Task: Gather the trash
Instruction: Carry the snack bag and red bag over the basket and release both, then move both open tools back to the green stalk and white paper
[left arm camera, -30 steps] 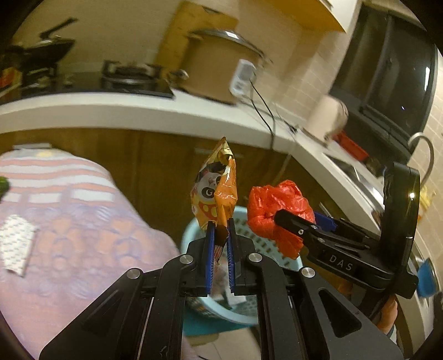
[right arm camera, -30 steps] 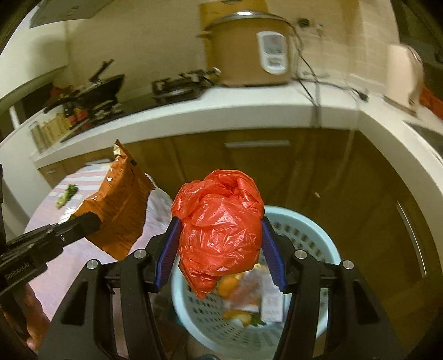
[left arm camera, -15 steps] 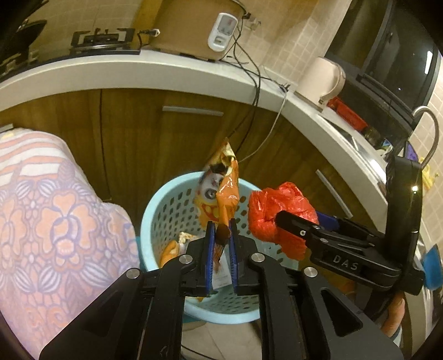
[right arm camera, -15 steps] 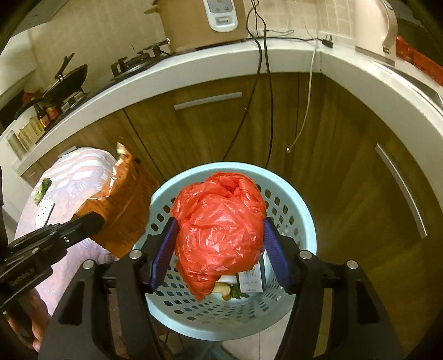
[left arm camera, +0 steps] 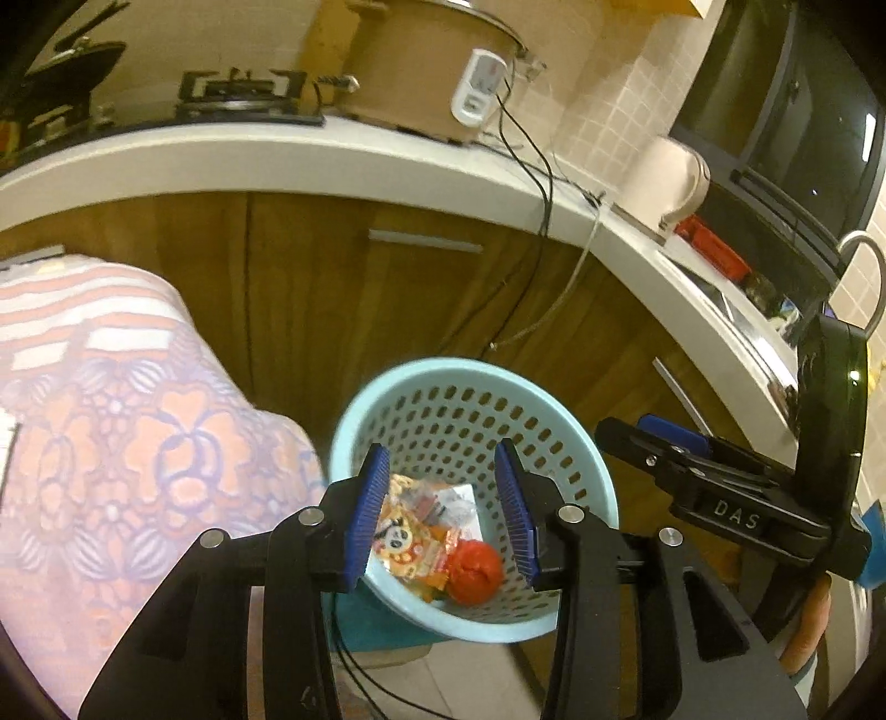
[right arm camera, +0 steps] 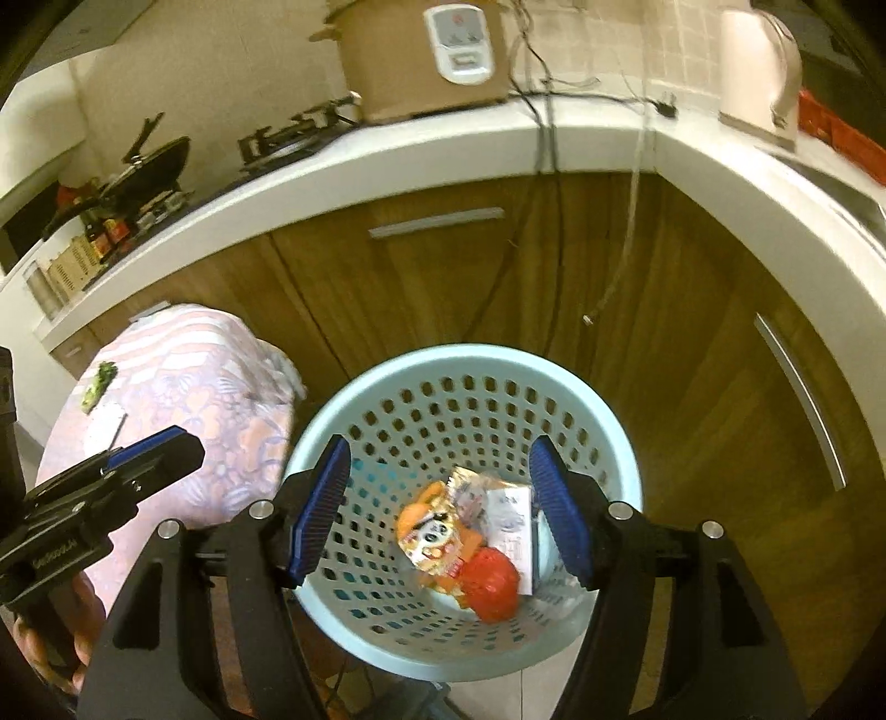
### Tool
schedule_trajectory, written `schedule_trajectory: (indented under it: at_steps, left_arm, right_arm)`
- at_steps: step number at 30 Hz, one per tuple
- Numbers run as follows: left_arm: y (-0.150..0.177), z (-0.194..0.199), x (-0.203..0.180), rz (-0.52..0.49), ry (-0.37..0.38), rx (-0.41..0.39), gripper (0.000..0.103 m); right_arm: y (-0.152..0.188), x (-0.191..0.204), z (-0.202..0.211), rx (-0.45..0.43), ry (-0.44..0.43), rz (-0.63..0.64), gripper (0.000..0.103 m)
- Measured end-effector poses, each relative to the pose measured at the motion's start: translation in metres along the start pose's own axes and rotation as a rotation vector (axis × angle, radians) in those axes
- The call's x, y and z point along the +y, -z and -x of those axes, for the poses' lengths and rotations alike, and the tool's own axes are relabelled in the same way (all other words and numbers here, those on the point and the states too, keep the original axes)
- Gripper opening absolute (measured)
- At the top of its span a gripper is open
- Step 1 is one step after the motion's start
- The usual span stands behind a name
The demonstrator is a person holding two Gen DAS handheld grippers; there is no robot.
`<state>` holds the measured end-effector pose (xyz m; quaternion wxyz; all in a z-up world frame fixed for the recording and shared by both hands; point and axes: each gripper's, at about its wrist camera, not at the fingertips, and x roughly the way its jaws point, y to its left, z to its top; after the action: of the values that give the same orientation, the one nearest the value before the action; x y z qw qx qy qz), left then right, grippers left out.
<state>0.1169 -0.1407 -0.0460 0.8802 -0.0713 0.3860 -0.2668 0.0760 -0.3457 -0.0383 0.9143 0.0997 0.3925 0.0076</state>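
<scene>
A light blue perforated basket (left arm camera: 476, 387) (right arm camera: 465, 365) stands on the floor by the wooden cabinets. Inside lie an orange snack wrapper (left arm camera: 407, 545) (right arm camera: 434, 540), a crumpled red plastic bag (left arm camera: 473, 570) (right arm camera: 493, 581) and white paper wrappers (right arm camera: 512, 512). My left gripper (left arm camera: 446, 507) is open and empty above the basket's near rim. My right gripper (right arm camera: 440, 501) is open and empty over the basket; it also shows at the right of the left wrist view (left arm camera: 653, 443). The left gripper shows at the left of the right wrist view (right arm camera: 152, 457).
A table with a pink floral cloth (left arm camera: 111, 443) (right arm camera: 194, 382) stands left of the basket, with a green scrap (right arm camera: 99, 382) and a white packet (right arm camera: 105, 426) on it. A curved white counter (right arm camera: 554, 144) carries a rice cooker (right arm camera: 437, 50), kettle (right arm camera: 758, 72) and stove (left arm camera: 243, 94). Cables (right arm camera: 548, 221) hang down the cabinet.
Both grippers have opened. The orange wrapper and the red bag have dropped from the fingers into the basket.
</scene>
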Motion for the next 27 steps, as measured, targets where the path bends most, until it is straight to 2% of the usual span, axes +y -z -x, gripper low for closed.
schedule_trajectory:
  at_steps: [6,10,18,23,27]
  left_arm:
    - [-0.006,0.049,0.027,0.047,-0.039,-0.096,0.039]
    - [-0.009,0.088,0.058,0.098,-0.093,-0.162,0.039]
    - [-0.007,0.172,0.136,0.209,-0.263,-0.268,0.039]
    - [-0.002,0.209,0.184,0.281,-0.348,-0.299,0.039]
    - [0.000,0.224,0.219,0.315,-0.405,-0.292,0.039]
  right_arm:
    - [-0.012,0.053,0.016,-0.051,-0.084,0.075,0.064]
    - [-0.020,0.095,0.022,-0.078,-0.149,0.138,0.064]
    - [-0.031,0.195,0.021,-0.101,-0.272,0.279,0.064]
    - [-0.027,0.262,0.013,-0.100,-0.348,0.377,0.064]
    - [-0.018,0.304,-0.005,-0.056,-0.414,0.423,0.064]
